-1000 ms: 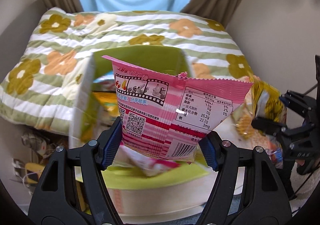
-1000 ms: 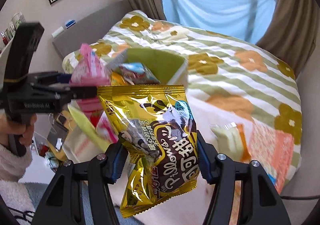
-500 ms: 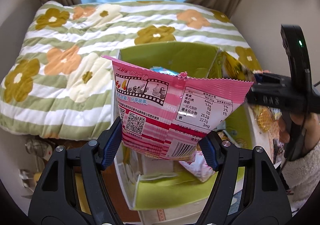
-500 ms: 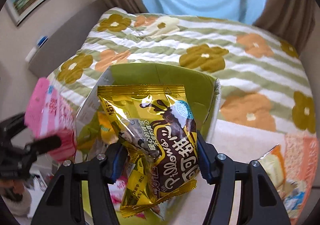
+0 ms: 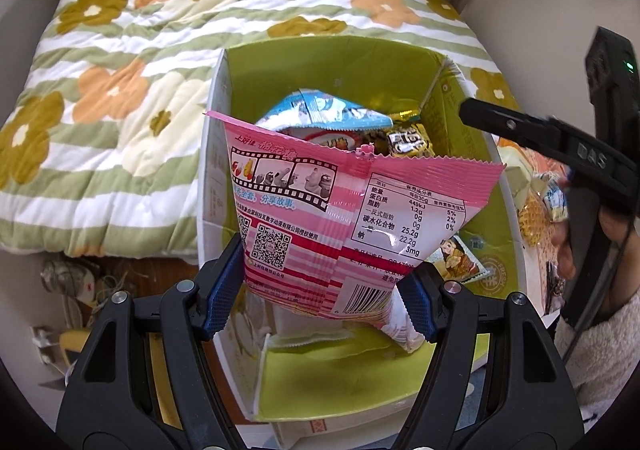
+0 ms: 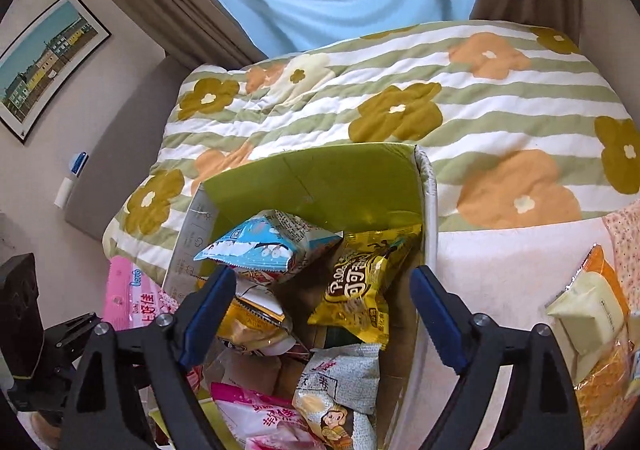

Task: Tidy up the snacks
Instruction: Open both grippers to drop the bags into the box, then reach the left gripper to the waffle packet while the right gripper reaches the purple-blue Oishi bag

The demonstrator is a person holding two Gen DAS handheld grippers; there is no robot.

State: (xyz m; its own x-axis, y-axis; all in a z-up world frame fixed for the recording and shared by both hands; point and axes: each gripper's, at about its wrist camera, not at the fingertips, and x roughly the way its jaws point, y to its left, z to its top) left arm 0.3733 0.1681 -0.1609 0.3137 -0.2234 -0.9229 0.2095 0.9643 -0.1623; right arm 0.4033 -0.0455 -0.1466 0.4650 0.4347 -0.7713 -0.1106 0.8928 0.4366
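Note:
My left gripper (image 5: 320, 298) is shut on a pink snack bag (image 5: 352, 218) and holds it above the open green-lined box (image 5: 472, 178). My right gripper (image 6: 324, 314) is open and empty over the same box (image 6: 312, 178). The yellow chocolate snack bag (image 6: 360, 286) lies inside the box, next to a blue-and-white bag (image 6: 268, 246). It also shows in the left wrist view (image 5: 408, 138). The pink bag shows at the left of the right wrist view (image 6: 132, 298). The right gripper shows at the right of the left wrist view (image 5: 560, 146).
The box holds several other snack bags, one grey-white (image 6: 340, 394) and one pink (image 6: 260, 418). More snacks (image 6: 592, 314) lie on the white surface to the right. A flowered quilt (image 5: 120, 90) covers the bed behind the box.
My right gripper has opened and let go of the yellow bag, which now lies in the box. My left gripper has moved over the box with the pink bag.

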